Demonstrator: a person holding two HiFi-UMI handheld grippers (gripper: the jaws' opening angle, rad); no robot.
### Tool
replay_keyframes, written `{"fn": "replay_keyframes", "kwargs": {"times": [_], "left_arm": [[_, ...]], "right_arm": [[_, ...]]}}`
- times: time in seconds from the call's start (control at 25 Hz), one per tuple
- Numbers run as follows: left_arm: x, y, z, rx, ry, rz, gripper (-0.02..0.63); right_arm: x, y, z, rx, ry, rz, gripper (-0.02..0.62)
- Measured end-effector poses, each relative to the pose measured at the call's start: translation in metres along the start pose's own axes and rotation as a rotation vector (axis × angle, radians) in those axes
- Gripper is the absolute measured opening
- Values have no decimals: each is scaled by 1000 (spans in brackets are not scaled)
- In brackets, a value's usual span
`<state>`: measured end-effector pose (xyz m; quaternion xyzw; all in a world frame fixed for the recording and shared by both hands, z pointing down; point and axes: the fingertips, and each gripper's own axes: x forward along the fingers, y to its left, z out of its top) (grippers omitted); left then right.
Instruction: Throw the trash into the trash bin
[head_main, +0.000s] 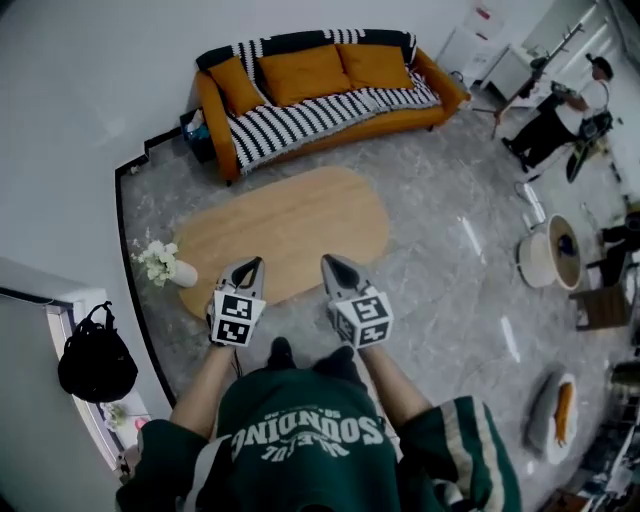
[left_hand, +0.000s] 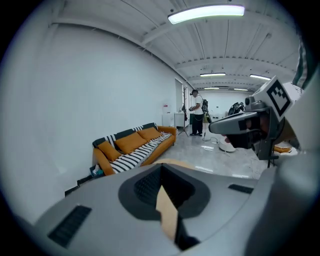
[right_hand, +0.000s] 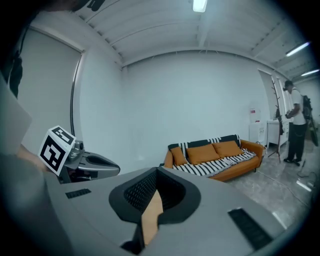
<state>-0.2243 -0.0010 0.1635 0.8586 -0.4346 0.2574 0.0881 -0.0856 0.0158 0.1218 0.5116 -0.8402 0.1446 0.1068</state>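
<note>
Head view: left tongs (head_main: 248, 268), right tongs (head_main: 333, 266) both closed, empty; one sofa (head_main: 400, 122), one oval table (head_main: 290, 228).

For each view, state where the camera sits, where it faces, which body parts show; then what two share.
Head view: on the head, steeply down at table, sofa; arms, left gripper, right gripper.
Left gripper view: on that gripper, toward the sofa; own shut jaws, right gripper.
Right gripper view: likewise, toward sofa; shut jaws, left gripper.
Shared: sofa.
</note>
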Motion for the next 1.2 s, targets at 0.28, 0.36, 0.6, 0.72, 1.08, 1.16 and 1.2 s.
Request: {"fn": "replay_keyframes", "kwargs": {"times": [0.28,0.36,0.6,0.72,1.08,1.16,1.2], "left_arm": [[-30,28,15,-4,-64,40,2],[-33,32,14,-3,-69,44,2],[-40,42,13,-3,-86,45,2],[-41,43,12,-7,-91,42,2],[-43,45,9,-23,-101,32,2],[-43,46,7,-23,-99,31,2],[-43,46,6,-24,-99,31,2]], "right_arm": [[7,21,27,-48,-76,13,0],[6,22,28,-42,-84,5,0],[9,30,28,-41,-74,-1,0],[9,34,29,-56,-68,6,0],[15,42,30,-70,-81,8,0],[16,45,30,-74,-77,10,0],[16,46,29,-76,-75,11,0]]}}
